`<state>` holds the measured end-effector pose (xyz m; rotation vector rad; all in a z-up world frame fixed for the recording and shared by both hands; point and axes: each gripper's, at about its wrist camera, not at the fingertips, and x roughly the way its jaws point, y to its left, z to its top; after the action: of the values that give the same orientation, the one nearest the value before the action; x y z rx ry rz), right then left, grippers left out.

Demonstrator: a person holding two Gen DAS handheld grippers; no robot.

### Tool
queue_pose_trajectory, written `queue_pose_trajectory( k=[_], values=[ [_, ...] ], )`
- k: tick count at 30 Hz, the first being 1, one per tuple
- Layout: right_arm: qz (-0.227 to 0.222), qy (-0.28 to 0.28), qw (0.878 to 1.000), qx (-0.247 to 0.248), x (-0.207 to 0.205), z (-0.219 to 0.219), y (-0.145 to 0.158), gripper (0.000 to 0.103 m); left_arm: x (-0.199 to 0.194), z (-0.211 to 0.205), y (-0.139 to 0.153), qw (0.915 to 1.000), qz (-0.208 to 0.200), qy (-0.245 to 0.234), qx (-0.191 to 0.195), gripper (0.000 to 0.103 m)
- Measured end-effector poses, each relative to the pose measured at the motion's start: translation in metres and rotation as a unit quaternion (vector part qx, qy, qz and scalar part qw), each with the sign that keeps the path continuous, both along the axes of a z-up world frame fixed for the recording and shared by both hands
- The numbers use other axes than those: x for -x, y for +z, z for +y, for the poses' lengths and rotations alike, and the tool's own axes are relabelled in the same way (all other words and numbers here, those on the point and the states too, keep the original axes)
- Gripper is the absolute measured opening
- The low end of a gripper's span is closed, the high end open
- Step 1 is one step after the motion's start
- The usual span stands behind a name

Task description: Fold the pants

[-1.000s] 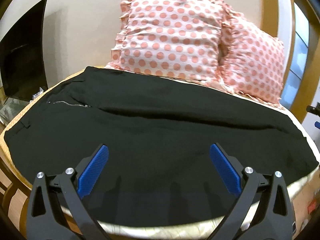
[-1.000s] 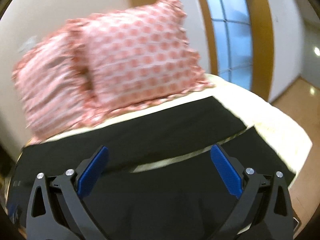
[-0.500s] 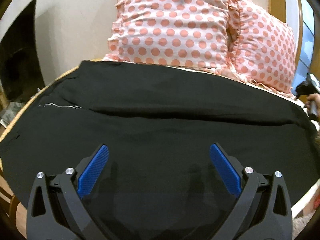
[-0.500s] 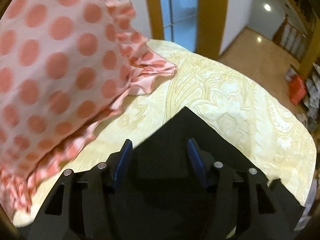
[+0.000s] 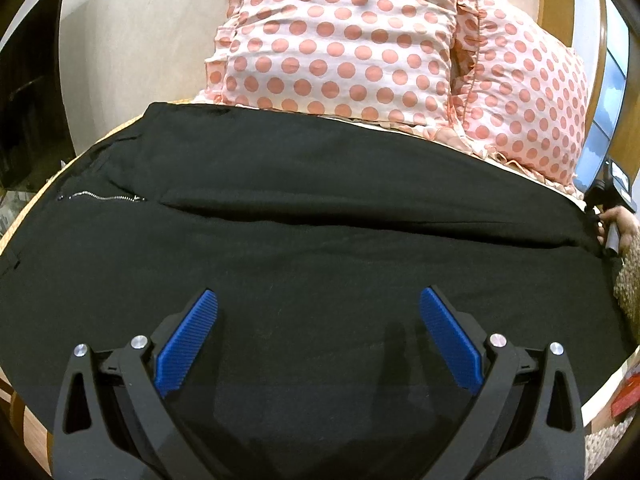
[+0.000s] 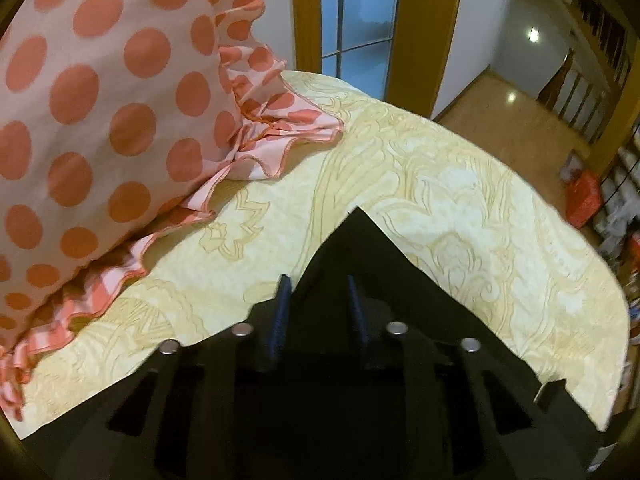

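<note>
Black pants (image 5: 312,216) lie spread flat across the bed, waistband and zipper (image 5: 100,197) at the left, legs running right. My left gripper (image 5: 318,304) is open and empty, hovering low over the near leg. In the right wrist view my right gripper (image 6: 318,292) has its jaws nearly closed around the corner of the far leg's hem (image 6: 356,236), which lies on the bedspread (image 6: 460,184). The right gripper also shows at the far right edge of the left wrist view (image 5: 610,196).
Two pink polka-dot pillows (image 5: 344,40) (image 6: 100,100) stand against the wall behind the pants. A dark screen (image 5: 28,100) is at the left. The bed's right edge drops to a wooden floor (image 6: 532,120) with clutter (image 6: 584,196).
My right gripper swung right to the far leg's hem corner and narrowed from wide open to nearly closed on it. My left gripper moved closer over the pants and stayed open.
</note>
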<state>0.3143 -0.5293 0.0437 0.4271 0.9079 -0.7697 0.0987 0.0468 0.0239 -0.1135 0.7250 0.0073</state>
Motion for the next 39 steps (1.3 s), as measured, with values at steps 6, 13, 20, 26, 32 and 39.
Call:
queue_pose_trajectory(
  k=[6,13,20,26,32,39],
  values=[
    [-0.129,0.02,0.99,-0.057,0.042,-0.009,0.023,0.004,0.002,-0.002,0.0,0.9999,-0.002,0.007,-0.01,0.101],
    [-0.261,0.08,0.961,-0.054,0.141,0.013,0.068,0.004,0.002,0.0,-0.004,0.9999,0.001,0.012,-0.012,0.101],
    [-0.289,0.062,0.952,-0.083,0.277,0.041,0.035,0.004,0.003,0.001,-0.002,0.9999,-0.005,0.011,-0.007,0.101],
    [-0.281,0.035,0.949,-0.14,0.309,0.024,0.002,0.005,0.007,-0.004,0.006,0.9998,-0.017,0.003,-0.004,0.101],
    [-0.303,0.027,0.921,-0.245,0.306,0.017,-0.018,0.053,0.016,-0.007,0.014,0.9995,-0.029,0.005,-0.012,0.101],
    [-0.253,-0.003,0.928,-0.272,0.294,0.024,-0.022,0.043,0.016,-0.005,0.015,0.9996,-0.026,0.009,-0.01,0.101]
  ],
)
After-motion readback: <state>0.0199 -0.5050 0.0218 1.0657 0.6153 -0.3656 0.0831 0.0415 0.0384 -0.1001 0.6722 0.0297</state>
